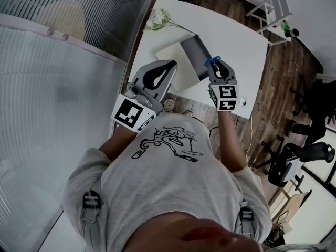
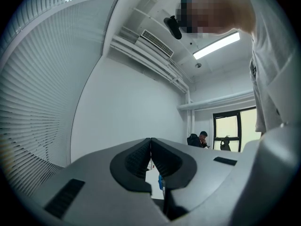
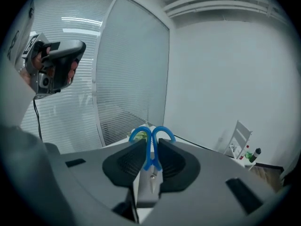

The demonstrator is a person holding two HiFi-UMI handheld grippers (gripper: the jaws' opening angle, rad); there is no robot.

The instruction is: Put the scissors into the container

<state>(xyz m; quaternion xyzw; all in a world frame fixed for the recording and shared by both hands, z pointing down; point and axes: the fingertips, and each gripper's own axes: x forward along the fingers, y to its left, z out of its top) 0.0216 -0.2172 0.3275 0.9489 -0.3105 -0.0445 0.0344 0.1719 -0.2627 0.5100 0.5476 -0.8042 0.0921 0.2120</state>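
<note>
The right tongs (image 3: 151, 145) are clamped on the scissors (image 3: 150, 157). The pads are pressed against the neck below the two blue handle loops. The loops project beyond the tips, and the blades are directed back toward the camera. In the head view, the right tongs (image 1: 216, 66) and the scissors (image 1: 211, 62) are seen over the white tabletop (image 1: 236, 41), at 1 o'clock from the picture centre. The container (image 1: 193, 55) is located just beside them at 9 o'clock. A sprig of flowers (image 1: 157, 21) is located at 11 o'clock of the container. The left tongs (image 2: 150, 141) are pressed together with nothing between them.
</note>
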